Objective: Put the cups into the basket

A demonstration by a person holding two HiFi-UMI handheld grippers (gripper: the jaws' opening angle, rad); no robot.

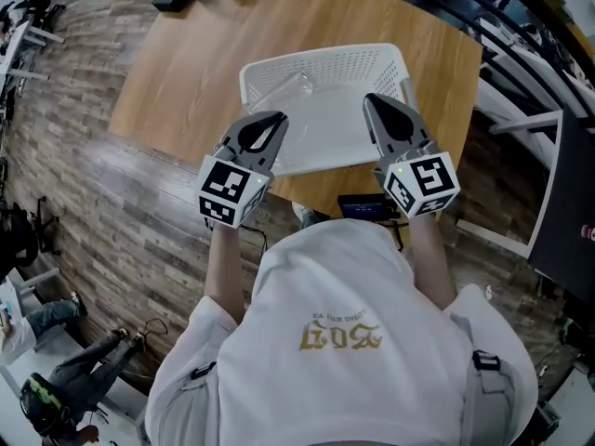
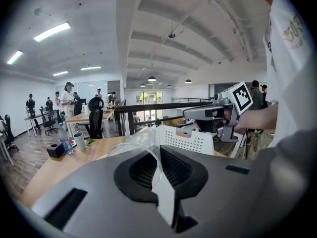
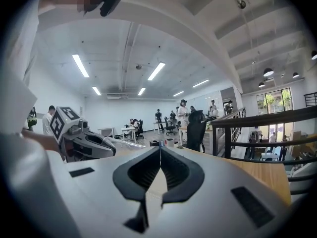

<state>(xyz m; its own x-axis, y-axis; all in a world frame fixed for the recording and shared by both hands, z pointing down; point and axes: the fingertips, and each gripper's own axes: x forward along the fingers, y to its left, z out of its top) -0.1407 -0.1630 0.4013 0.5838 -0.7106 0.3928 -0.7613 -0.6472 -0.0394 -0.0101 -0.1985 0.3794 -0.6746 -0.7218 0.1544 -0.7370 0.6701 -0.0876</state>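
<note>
We are holding a clear cup (image 2: 134,142) over the white basket (image 1: 327,56), not yet letting go.
Our left gripper (image 1: 275,119) is pinching the cup's thin wall; our right gripper (image 3: 159,151) is hanging alongside, jaws together on nothing. We are seeing no cup lying in the basket, so we are judging the placing barely begun.
</note>
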